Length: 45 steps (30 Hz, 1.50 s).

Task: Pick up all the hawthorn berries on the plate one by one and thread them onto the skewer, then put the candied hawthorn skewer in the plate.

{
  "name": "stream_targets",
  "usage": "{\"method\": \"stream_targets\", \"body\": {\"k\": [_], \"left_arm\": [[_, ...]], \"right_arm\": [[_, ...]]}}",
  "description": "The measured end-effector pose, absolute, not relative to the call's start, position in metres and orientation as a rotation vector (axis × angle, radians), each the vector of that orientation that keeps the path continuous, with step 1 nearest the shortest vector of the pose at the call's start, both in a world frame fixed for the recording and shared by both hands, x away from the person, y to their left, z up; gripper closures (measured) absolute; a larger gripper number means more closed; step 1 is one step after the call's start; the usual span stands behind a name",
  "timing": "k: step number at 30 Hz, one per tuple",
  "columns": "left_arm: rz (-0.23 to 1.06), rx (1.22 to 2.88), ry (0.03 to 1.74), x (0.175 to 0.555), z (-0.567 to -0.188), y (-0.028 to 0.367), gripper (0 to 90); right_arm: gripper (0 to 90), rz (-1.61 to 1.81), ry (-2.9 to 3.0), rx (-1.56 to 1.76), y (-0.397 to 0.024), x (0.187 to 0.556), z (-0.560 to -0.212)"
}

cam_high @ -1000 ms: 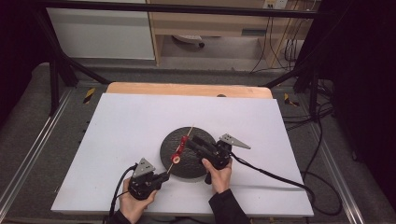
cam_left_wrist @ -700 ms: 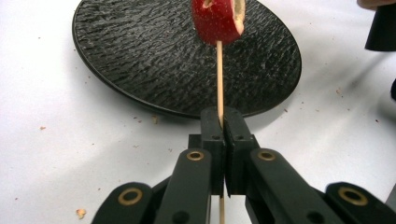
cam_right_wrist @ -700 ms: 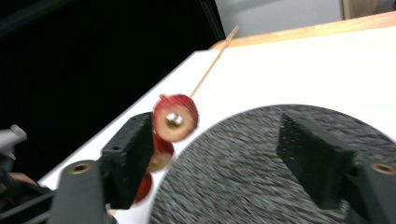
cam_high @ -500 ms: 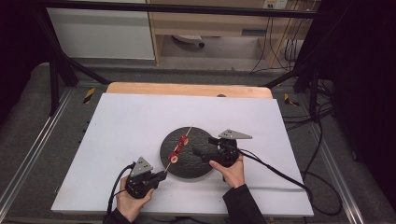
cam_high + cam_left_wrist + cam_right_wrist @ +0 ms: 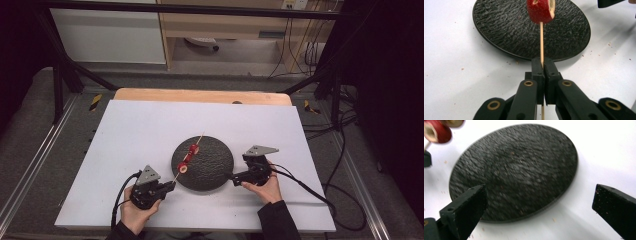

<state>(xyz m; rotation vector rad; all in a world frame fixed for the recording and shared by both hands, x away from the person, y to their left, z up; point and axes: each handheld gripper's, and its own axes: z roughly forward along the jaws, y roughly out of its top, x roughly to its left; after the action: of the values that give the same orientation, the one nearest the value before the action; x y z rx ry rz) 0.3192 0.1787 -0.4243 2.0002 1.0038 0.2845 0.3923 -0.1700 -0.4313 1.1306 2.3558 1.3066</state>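
Left gripper [image 5: 171,186] clamped on the near end of the skewer [image 5: 541,42], long axis running far and right over the black plate [image 5: 212,172], red slices [image 5: 188,156] threaded midway. Right gripper [image 5: 233,178] just opened wide, nothing between the jaws, near the plate's right rim, so reaching the slices means going left.

Bright even tabletop light, dark surroundings; right gripper view motion-blurred.

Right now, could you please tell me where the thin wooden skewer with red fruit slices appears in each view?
High view: thin wooden skewer slants over the round black plate's left half.
Left gripper view: upright at centre, clamped between shut jaws.
Right gripper view: top left corner, slices blurred.
Shared landmark: the plate.
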Motion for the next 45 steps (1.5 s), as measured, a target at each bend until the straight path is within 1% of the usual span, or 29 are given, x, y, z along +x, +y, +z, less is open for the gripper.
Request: {"method": "stream_targets", "body": {"k": [7,17,25,35,45], "left_arm": [[0.275,2.002,1.003,0.324,-0.417,0.18,88.4],[0.294,2.027,1.008,0.344,-0.399,0.181,88.4],[0.307,2.068,1.004,0.358,-0.393,0.171,88.3],[0.281,2.131,1.026,0.375,-0.395,0.15,88.3],[0.238,2.192,1.096,0.382,-0.407,0.131,88.4]], "right_arm": [[0.5,1.283,2.363,1.123,-0.194,0.387,-0.438],[0.8,1.262,2.384,1.103,-0.218,0.378,-0.449],[1.5,1.269,2.378,1.135,-0.232,0.371,-0.455],[1.6,1.286,2.364,1.148,-0.238,0.369,-0.455],[1.6,1.28,2.371,1.143,-0.238,0.367,-0.455]]}}
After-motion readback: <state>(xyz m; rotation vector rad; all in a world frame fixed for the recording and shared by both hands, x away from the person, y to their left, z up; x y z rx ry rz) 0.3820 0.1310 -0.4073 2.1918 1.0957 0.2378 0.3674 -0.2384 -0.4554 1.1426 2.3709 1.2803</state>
